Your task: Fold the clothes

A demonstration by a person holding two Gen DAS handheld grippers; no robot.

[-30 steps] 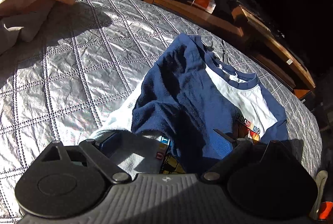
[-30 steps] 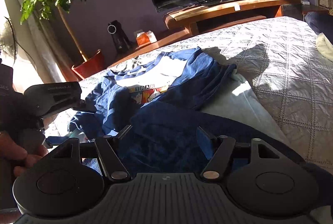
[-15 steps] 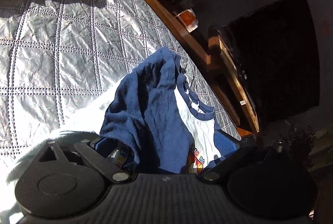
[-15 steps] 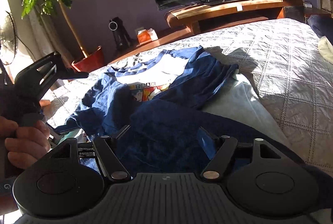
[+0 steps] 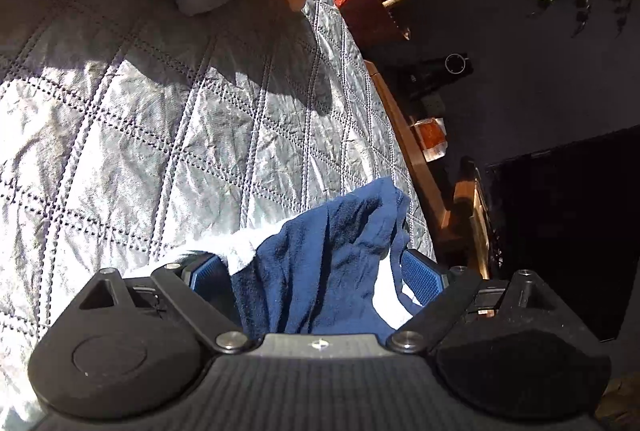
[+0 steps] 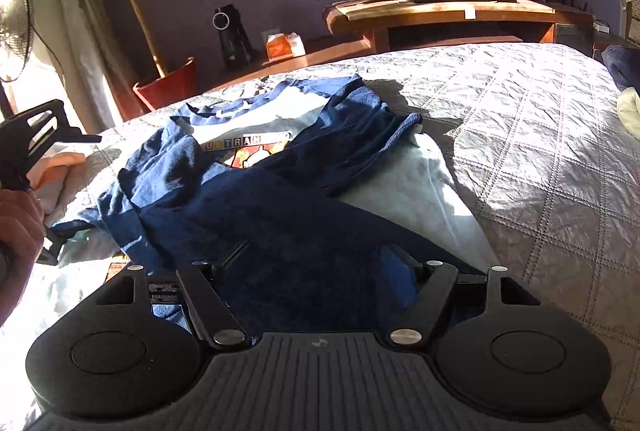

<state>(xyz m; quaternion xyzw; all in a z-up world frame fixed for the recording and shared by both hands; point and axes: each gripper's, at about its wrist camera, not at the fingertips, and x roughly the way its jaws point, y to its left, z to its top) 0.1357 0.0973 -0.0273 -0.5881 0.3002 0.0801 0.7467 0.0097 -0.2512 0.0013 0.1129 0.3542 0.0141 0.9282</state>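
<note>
Seemingly ungripped, the blue shirt (image 6: pixel 280 215) lies between the closing left gripper (image 5: pixel 316 271) and opening right gripper (image 6: pixel 316 271).

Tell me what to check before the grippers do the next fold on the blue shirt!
1. Shirt lying flat: not ok, it is bunched and creased.
2. Left gripper free to grab: ok, jaws wide with blue cloth between them, closing a little.
3. Right gripper free to grab: ok, jaws opening over dark blue cloth, pads not pressing.
4. Room on the quilt beside the shirt: ok, bare.
5. Picture on the shirt's front facing up: ok.
6. Both sleeves spread out: cannot tell.
</note>
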